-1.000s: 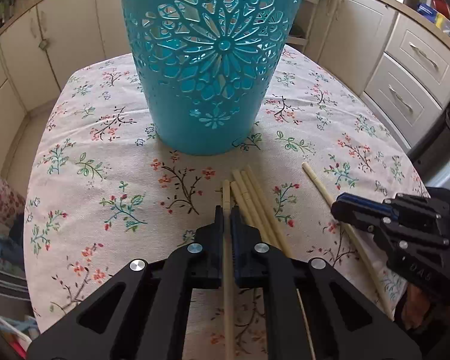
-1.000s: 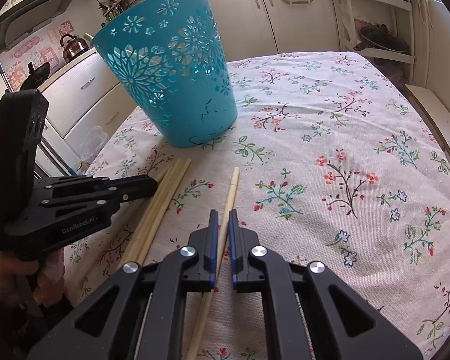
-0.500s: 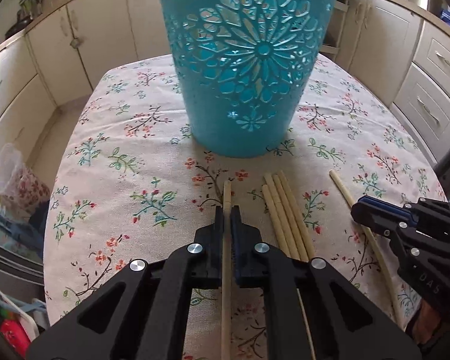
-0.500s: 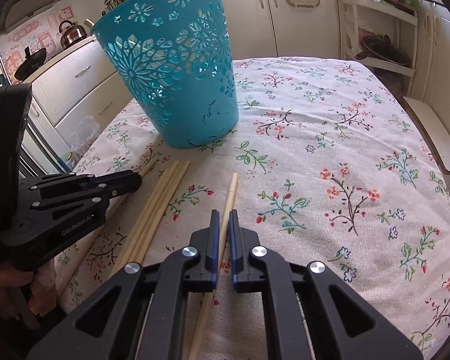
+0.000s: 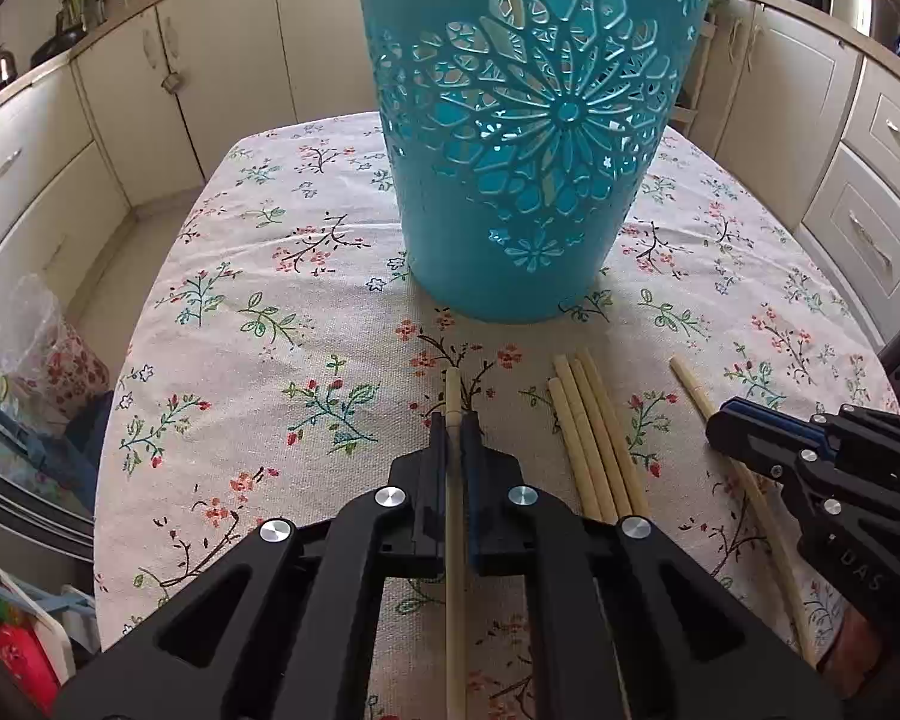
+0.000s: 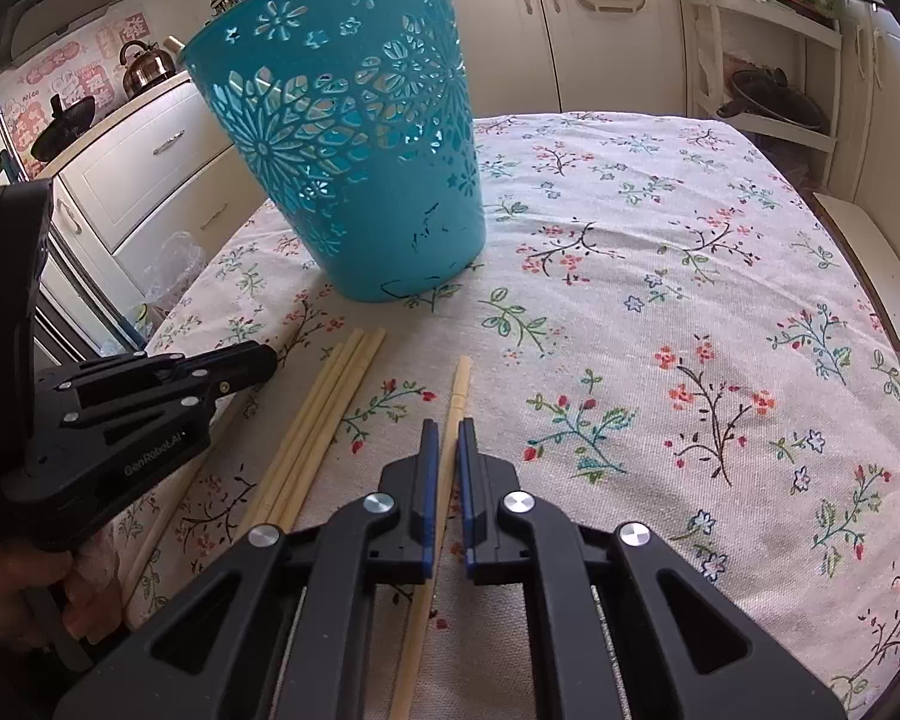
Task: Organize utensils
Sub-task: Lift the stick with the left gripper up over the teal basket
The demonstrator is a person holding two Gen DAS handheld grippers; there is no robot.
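Chopsticks: two are gripped, one in each tool, and three more (image 5: 594, 438) lie side by side on the floral tablecloth (image 5: 258, 276) between the two tools, near the foot of the basket.
Left gripper (image 5: 453, 420): clenched on a pale chopstick (image 5: 453, 396) that runs straight between its jaws, with a short tip poking out ahead and a long tail trailing back under the tool.
Right gripper (image 6: 444, 427): clamped on another chopstick (image 6: 457, 384), which sits at a slight slant in the jaws, nearer the left pad.
Basket (image 5: 528, 138): teal, tall, upright just beyond the chopsticks, its wall pierced with flower cut-outs and its rim well above both tools.
Risk, pivot: each stick is pinched across a thin round shaft, so I judge it could swing or slide in the jaws once it is raised.
Risk, slant: the right stick already lies off the jaw line, so its tip may arrive off aim at the rim.
Risk, cut-outs: a tip that meets the wall could poke into a hole and jam, or nudge the light basket.
Risk, crowding: both tools are close together, so lifting at once may knock the tails together or disturb the loose three.
Risk, tail: the long rear end may drag on the cloth.
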